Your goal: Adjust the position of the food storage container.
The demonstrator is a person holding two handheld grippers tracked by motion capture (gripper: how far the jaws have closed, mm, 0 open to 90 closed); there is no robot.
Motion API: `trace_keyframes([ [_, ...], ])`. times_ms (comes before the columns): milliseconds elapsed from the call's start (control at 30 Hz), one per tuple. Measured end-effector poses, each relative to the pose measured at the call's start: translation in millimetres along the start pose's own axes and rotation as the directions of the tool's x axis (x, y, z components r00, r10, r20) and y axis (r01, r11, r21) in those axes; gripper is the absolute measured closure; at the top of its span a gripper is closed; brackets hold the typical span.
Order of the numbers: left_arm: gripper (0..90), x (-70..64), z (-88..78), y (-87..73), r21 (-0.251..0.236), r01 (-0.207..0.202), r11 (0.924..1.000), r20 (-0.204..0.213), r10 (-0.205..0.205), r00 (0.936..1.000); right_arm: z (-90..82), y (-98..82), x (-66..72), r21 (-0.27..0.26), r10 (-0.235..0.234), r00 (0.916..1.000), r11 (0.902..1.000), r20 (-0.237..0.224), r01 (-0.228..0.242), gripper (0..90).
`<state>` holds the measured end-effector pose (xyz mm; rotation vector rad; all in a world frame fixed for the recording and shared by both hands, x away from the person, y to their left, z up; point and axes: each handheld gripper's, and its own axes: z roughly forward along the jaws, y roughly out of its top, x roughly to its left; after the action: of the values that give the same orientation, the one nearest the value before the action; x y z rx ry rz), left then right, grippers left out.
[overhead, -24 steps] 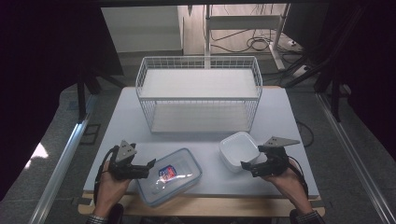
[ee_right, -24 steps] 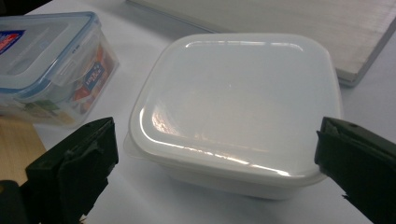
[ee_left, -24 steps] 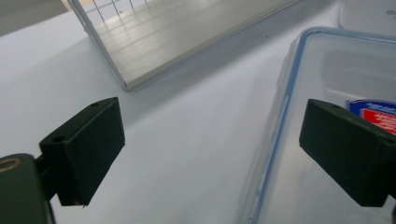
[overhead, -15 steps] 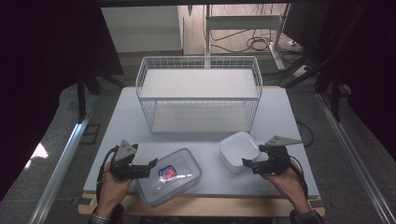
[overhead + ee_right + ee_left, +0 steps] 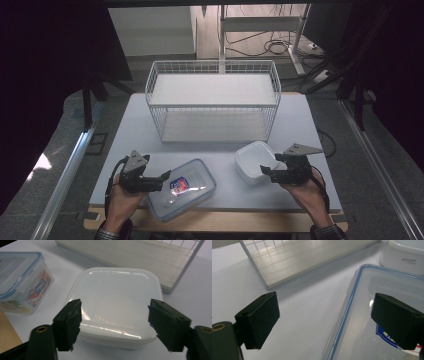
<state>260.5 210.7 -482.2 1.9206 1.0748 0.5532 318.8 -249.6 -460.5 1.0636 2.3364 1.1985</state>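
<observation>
In the high view, the left hand-held gripper (image 5: pixel 162 178) sits at the lower left of the frame, released, its jaws straddling the blue-rimmed edge of the clear lidded box (image 5: pixel 182 190) without pressing it. At lower right, the right hand-held gripper (image 5: pixel 266 171) is also released, jaws spread near the white square container (image 5: pixel 252 161). Both containers rest on the worktop (image 5: pixel 130 130), below the white wire basket (image 5: pixel 213 100) at frame centre.
</observation>
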Motion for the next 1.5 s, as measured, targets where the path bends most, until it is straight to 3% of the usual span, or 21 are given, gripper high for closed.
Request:
trace_keyframes([
  [200,8.5,-0.5,-1.1,0.4,-0.009,0.006,0.9999,0.008,-0.006,1.0,8.1,11.6,9.7,0.031,-0.027,0.9984,0.9991,-0.05,0.029,47.9],
  [400,8.5,-1.8,-0.6,0.8,-0.011,-0.003,0.9999,0.001,0.003,1.0,19.8,24.7,23.7,0.059,-0.103,0.9914,0.9925,-0.082,0.107,68.1],
  [433,8.5,-2.1,-0.8,0.8,-0.014,-0.003,0.9999,-0.004,0.003,1.0,19.8,24.7,23.7,0.059,-0.103,0.9914,0.9925,-0.082,0.107,68.1],
  [500,8.6,-2.0,-1.0,1.0,-0.015,0.005,0.9999,-0.005,-0.005,1.0,29.5,34.3,32.1,0.059,-0.137,0.9844,0.9879,-0.11,0.144,76.8],
  [600,8.6,-1.8,-1.2,0.8,-0.019,0.008,0.9998,-0.008,-0.009,0.9999,36.5,39.1,37.2,0.066,-0.16,0.9793,0.9833,-0.123,0.169,80.5],
  [633,8.6,-1.2,-1.6,0.7,-0.021,0.011,0.9997,-0.009,-0.011,0.9999,45.7,44.3,43.1,0.078,-0.181,0.9737,0.9781,-0.138,0.193,86.7],
  [867,8.8,1.4,-1.7,-0.5,-0.021,0.025,0.9995,-0.012,-0.026,0.9996,63.1,50.1,57.1,0.086,-0.22,0.9585,0.9675,-0.182,0.238,89.3],
  [900,8.8,2.1,-2.2,-0.7,-0.026,0.029,0.9992,-0.007,-0.029,0.9995,69.0,51.4,61.2,0.097,-0.236,0.9539,0.9616,-0.186,0.257,89.3],
  [1100,8.9,1.5,-1.9,-1.1,-0.02,0.017,0.9997,-0.015,-0.017,0.9997,88.6,48.5,62.6,0.164,-0.264,0.9488,0.9423,-0.174,0.292,89.3],
  [1167,8.9,1.8,-0.6,-1.8,-0.015,0.012,0.9998,-0.02,-0.012,0.9997,91.7,45.9,59.7,0.186,-0.27,0.9518,0.9373,-0.145,0.295,89.4],
  [1233,8.9,2.1,0.0,-2.1,-0.013,0.013,0.9998,-0.021,-0.013,0.9997,91.9,45.3,53.3,0.178,-0.231,0.9593,0.9494,-0.163,0.259,89.4],
  [1267,8.9,2.1,0.0,-2.1,-0.013,0.013,0.9998,-0.021,-0.013,0.9997,91.9,45.3,53.3,0.178,-0.231,0.9593,0.9494,-0.163,0.259,89.4],
  [1300,8.9,2.4,-0.5,-2.2,-0.014,0.015,0.9998,-0.02,-0.016,0.9997,91.5,46.1,48.8,0.188,-0.236,0.9647,0.9484,-0.117,0.255,89.4],
  [1500,9.1,3.9,-0.3,-2.7,-0.016,0.021,0.9996,-0.018,-0.021,0.9996,89.1,45.8,28.6,0.18,-0.187,0.9803,0.964,-0.063,0.195,89.4],
])
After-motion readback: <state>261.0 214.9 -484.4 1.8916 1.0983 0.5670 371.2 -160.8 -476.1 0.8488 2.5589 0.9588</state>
